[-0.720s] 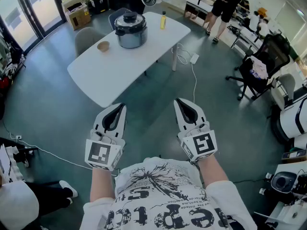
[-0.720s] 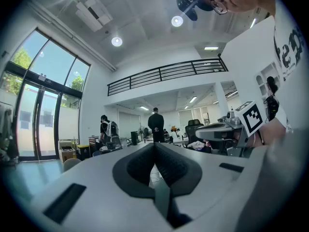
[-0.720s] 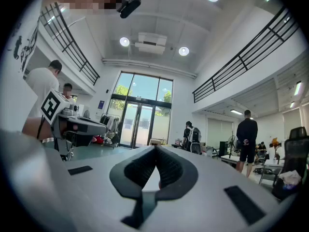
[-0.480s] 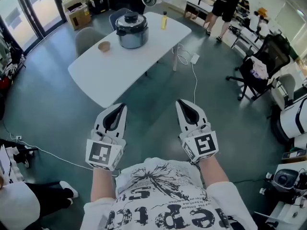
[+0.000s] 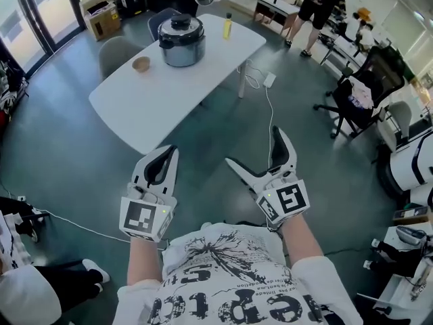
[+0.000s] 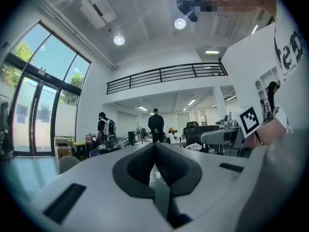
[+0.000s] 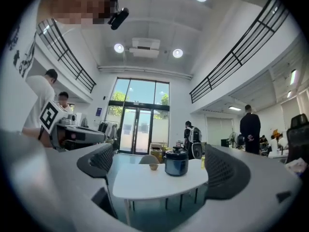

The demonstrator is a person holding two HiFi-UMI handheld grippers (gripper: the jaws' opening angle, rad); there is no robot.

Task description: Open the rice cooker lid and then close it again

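The rice cooker [image 5: 180, 40], dark grey with a black lid that is down, stands at the far end of a white table [image 5: 149, 107], well ahead of both grippers. In the right gripper view the rice cooker [image 7: 176, 163] shows far off between the jaws. My left gripper [image 5: 166, 156] is held in front of my chest, shut and empty. From the left gripper view only the cooker's top [image 6: 108, 146] peeks over the left jaw. Beside it, my right gripper [image 5: 254, 147] stands wide open with nothing between its fingers. Both point level toward the table.
On the table are a small brown bowl [image 5: 141, 63] left of the cooker and a yellow bottle [image 5: 227, 27] to its right. A grey chair [image 5: 115, 51] stands at the table's left. A cable and power strip [image 5: 269, 80] lie on the floor. An office chair [image 5: 358, 93] stands right; a person [image 5: 318, 5] stands behind.
My right gripper's jaws have swung from shut to wide open. The left gripper has stayed shut and in place. The table sits slightly further left in the head view.
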